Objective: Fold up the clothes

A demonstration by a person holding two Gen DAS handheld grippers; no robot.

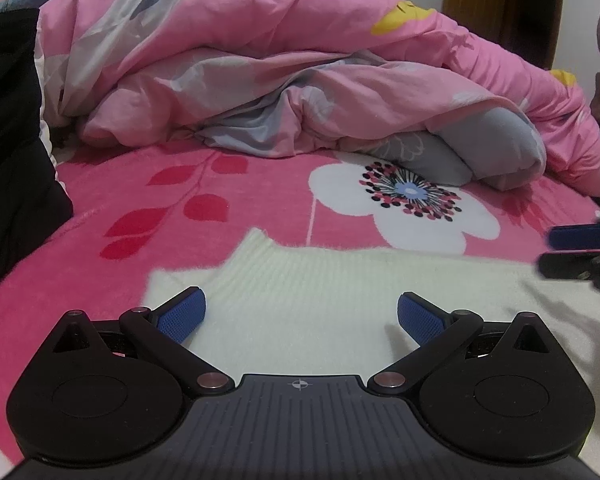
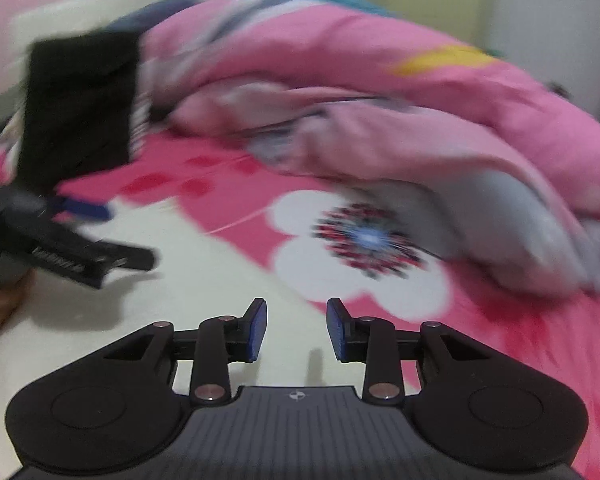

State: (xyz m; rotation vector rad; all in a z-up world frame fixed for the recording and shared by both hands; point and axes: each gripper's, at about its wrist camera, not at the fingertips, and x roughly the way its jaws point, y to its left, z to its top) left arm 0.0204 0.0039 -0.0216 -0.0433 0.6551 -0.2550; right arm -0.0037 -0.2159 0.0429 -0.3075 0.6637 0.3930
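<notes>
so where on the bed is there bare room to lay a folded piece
Free: the pink blanket between the white sweater and bunched quilt, around the white flower print. Crowded: quilt behind, black garment at left.

White ribbed-knit sweater (image 1: 300, 280). Bedsheet (image 1: 112, 184) hot pink – red leaf sprigs, 1 big white flower with a blue centre ringed by black, pink and red dots. Quilt (image 1: 260, 40) pink with grey and white patches, yellow blotches. Black garment (image 1: 8, 120) at left. Gripper pads (image 1: 182, 314) blue – black arms.
</notes>
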